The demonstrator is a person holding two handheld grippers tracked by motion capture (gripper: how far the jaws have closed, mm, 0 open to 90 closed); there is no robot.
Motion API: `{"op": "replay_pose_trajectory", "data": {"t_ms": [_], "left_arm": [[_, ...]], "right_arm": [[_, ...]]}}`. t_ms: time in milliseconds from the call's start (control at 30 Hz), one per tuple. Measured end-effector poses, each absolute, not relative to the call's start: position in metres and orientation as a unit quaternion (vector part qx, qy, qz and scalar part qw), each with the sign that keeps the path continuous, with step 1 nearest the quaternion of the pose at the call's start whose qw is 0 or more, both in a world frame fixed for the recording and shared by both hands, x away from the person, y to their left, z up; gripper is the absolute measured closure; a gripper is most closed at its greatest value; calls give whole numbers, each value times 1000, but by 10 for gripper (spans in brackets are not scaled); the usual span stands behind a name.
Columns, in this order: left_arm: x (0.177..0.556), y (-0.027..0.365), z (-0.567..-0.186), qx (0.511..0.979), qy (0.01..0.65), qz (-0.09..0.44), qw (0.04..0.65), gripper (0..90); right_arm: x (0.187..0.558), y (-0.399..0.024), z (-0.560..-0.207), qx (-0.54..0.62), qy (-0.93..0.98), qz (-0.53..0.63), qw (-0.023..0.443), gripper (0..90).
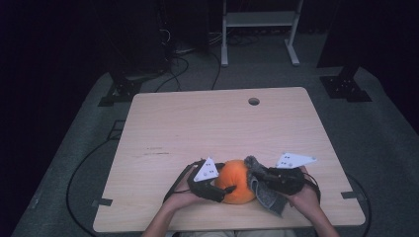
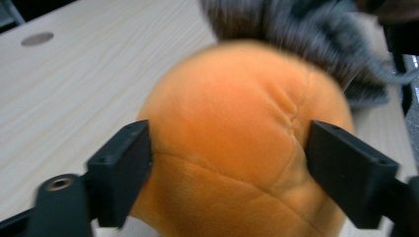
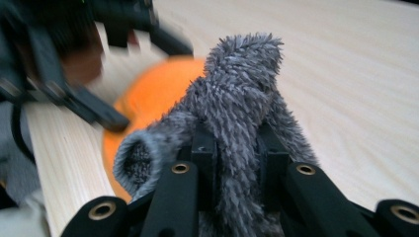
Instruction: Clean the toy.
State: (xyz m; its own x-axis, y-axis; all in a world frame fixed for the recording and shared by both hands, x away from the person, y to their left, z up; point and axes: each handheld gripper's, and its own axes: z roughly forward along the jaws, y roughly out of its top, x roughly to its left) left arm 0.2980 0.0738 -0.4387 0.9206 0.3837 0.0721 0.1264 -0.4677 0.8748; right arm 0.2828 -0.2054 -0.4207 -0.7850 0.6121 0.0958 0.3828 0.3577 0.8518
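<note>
An orange plush ball [image 1: 237,185] rests on the wooden table [image 1: 197,123] near its front edge. My left gripper [image 1: 228,190] reaches it from the left; in the left gripper view its open jaws stand at either side of the ball [image 2: 232,138], which shows no dent. A grey fuzzy cloth [image 1: 264,197] drapes against the ball's right side. My right gripper [image 3: 232,163] is shut on this cloth [image 3: 237,98], whose bunched end stands up between the jaws. The ball [image 3: 148,98] lies just beyond, with the left gripper's jaw tip against it.
A round cable hole [image 1: 254,101] sits near the table's far edge. On the grey floor, black cables [image 1: 84,163] run left of the table, and a white frame [image 1: 259,29] stands behind it. Dark stands flank the back corners.
</note>
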Motion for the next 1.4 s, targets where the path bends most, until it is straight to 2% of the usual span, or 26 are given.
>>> {"op": "replay_pose_trajectory", "data": {"t_ms": [67,167,233,300,467,567,700,933,1067,1233,1300,1400], "left_arm": [[299,75,-434,844,160,129,496,96],[303,73,-440,848,184,120,483,64],[304,68,-448,850,190,109,480,74],[301,65,-448,851,183,120,478,118],[291,56,-442,857,154,141,472,138],[290,59,-438,855,139,131,483,120],[295,62,-437,848,158,133,488,58],[299,72,-435,844,183,110,492,53],[305,73,-441,848,197,79,485,43],[308,67,-447,846,206,25,491,83],[308,67,-448,842,203,27,498,137],[301,65,-443,837,186,67,510,256]], "right_arm": [[284,-207,-425,309,817,473,113,742],[287,-215,-427,320,814,474,102,741],[288,-217,-426,321,813,476,95,740],[287,-217,-421,317,817,471,106,742],[274,-206,-398,280,813,497,114,741],[272,-194,-402,263,830,475,124,737],[276,-199,-413,275,826,479,110,740],[280,-214,-419,278,824,483,103,739],[281,-219,-421,279,822,487,96,736],[277,-218,-419,279,824,482,105,731],[276,-218,-418,282,824,480,107,732],[276,-218,-415,287,821,479,115,736]]}}
